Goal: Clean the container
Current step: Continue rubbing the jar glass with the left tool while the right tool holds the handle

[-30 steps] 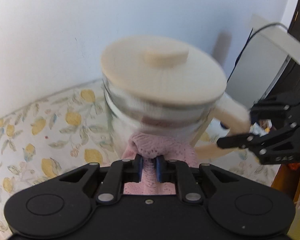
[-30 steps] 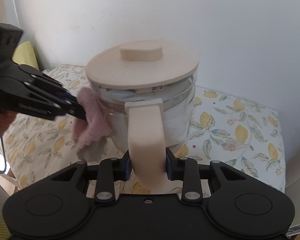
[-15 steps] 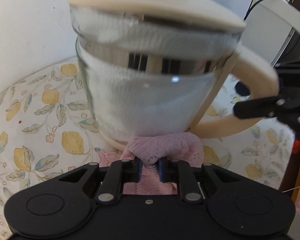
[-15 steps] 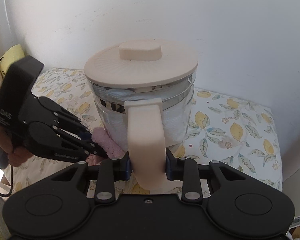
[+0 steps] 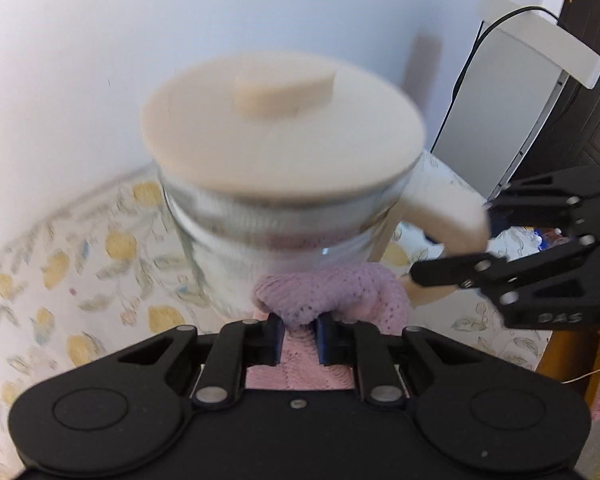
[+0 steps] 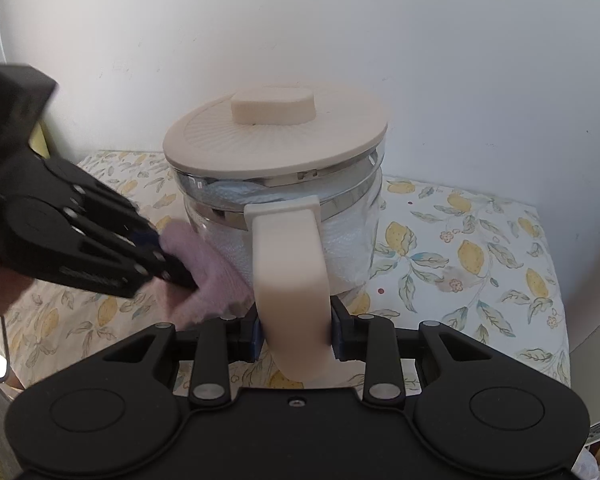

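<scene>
Container: a glass jug [image 6: 284, 216] with a cream lid [image 6: 276, 140] and a cream handle [image 6: 290, 272] is seen upright over a lemon-print tablecloth [image 6: 480, 248]; whether its base touches the cloth cannot be told.
Contents: something white and pale blue is seen through the glass.
Right gripper [image 6: 296, 338]: the handle is clamped between the narrowed jaws, low on its loop.
Left gripper [image 5: 299, 338]: a pink knitted cloth [image 5: 328, 292] is pinched between jaws drawn close together.
Cloth: it is pressed against the lower glass wall, on the side to the left of the handle in the right wrist view.
Background: a white wall [image 6: 340, 32] is seen behind the jug.
Sharpness: the jug is blurred in the left wrist view.
</scene>
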A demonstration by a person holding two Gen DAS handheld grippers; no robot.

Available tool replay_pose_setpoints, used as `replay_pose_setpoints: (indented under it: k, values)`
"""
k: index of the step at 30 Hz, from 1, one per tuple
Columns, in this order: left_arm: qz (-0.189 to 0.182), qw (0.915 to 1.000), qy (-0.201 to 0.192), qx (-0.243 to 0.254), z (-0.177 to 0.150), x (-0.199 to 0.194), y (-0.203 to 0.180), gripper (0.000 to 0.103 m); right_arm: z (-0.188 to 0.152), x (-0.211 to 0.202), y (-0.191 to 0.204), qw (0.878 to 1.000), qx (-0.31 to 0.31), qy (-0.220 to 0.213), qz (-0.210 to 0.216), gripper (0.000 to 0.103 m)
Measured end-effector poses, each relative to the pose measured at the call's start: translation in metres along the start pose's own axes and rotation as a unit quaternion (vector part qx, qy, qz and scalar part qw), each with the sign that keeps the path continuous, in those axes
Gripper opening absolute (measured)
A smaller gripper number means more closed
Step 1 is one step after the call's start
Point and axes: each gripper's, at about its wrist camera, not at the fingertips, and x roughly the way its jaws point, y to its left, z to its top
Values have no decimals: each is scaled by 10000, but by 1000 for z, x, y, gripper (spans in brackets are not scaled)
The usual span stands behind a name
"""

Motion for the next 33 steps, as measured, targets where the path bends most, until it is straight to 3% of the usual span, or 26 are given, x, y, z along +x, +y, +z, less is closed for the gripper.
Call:
replay_pose_setpoints:
  k: [10,28,33]
  values:
    - [189,9994,-168,-233,16,-16,-16,14,0,1,-2,9999,71,5,99,37]
    - [220,9979,502,-353,-29,75,0,16,1,3,1,9998,62,62,195,37]
    - [313,9981,453,-293,-31,79,-5,16,1,3,3,9997,56,73,232,37]
